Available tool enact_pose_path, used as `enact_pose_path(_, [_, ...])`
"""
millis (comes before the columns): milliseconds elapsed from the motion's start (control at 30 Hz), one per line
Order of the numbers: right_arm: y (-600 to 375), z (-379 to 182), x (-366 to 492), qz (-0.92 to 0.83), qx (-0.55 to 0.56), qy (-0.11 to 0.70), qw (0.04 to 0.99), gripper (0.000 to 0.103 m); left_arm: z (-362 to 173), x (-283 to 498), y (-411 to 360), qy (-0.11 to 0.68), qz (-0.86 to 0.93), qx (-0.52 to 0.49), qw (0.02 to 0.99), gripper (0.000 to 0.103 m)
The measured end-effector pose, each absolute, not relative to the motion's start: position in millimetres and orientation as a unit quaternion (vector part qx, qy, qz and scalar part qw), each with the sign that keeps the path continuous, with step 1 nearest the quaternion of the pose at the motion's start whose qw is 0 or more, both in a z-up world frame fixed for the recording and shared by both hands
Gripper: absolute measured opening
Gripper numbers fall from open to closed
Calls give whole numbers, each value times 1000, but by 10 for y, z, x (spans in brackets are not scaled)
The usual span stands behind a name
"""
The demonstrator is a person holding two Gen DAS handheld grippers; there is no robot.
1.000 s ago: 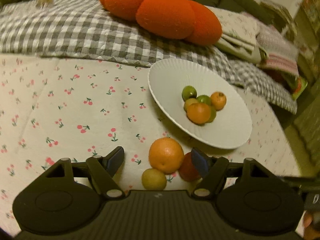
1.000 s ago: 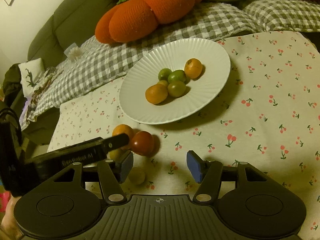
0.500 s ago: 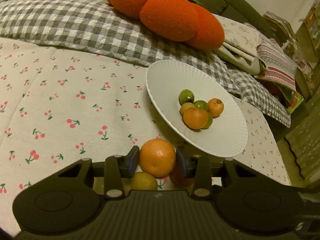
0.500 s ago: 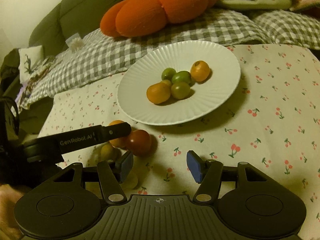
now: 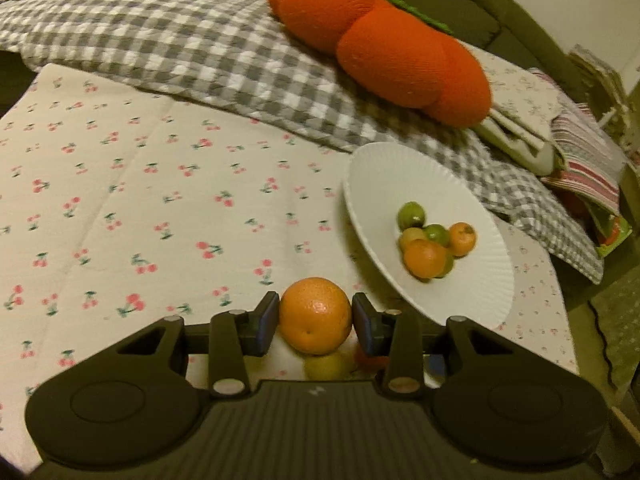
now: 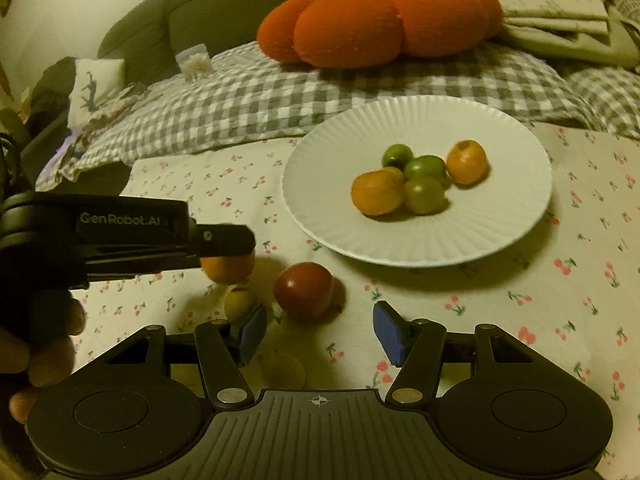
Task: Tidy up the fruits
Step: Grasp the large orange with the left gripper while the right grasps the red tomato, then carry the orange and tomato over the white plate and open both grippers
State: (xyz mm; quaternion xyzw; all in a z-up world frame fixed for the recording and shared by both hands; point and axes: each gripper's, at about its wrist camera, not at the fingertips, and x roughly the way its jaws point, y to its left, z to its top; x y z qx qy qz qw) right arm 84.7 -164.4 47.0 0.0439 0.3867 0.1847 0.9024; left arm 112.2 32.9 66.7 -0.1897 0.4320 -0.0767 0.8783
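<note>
Cherry-print cloth (image 5: 160,208) underneath, white ribbed plate (image 5: 384,176) on it with five small citrus heaped at centre. Large orange (image 5: 315,315) clamped in the left gripper (image 5: 315,322), pads on opposite sides at its widest girth, lifted clear of the cloth. Probably heavy, firm, pebbled rind, good friction; apt to roll once released on the sloping plate. Red tomato (image 6: 304,290) just ahead of the right gripper (image 6: 320,330), spread wide, empty; soft-skinned, best pinched gently across the middle. Small yellow fruit (image 6: 239,302) beside it.
</note>
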Motion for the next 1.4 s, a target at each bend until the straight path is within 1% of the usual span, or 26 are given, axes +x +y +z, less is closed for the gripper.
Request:
enact_pose_path(133, [-1612, 440, 907, 190, 46, 376, 906, 59, 667, 1111, 394, 433, -68, -199, 877, 38])
enact_pose_path(300, [-1689, 356, 1004, 197, 100, 387, 895, 57, 688, 1111, 384, 429, -64, -196, 879, 38])
enact_pose_path(367, [-1714, 343, 1023, 202, 119, 387, 892, 53, 690, 1109, 376, 428, -64, -195, 880, 38])
enact_pose_path(400, [-1717, 338, 1032, 203, 125, 388, 890, 52, 690, 1108, 375, 429, -64, -194, 880, 38])
enact_pose_path(467, [-1708, 331, 1046, 203, 128, 390, 889, 45, 690, 1103, 376, 429, -62, -194, 880, 38])
enact_pose_path(500, [-1700, 327, 1049, 203, 128, 390, 889, 43, 689, 1102, 377, 429, -62, -194, 880, 38])
enact_pose_path(567, [-1691, 318, 1051, 202, 126, 390, 889, 35, 695, 1098, 376, 428, -60, -192, 881, 38])
enact_pose_path(1400, [-1620, 640, 847, 211, 113, 383, 892, 35, 858, 1009, 286, 395, -52, -129, 908, 38])
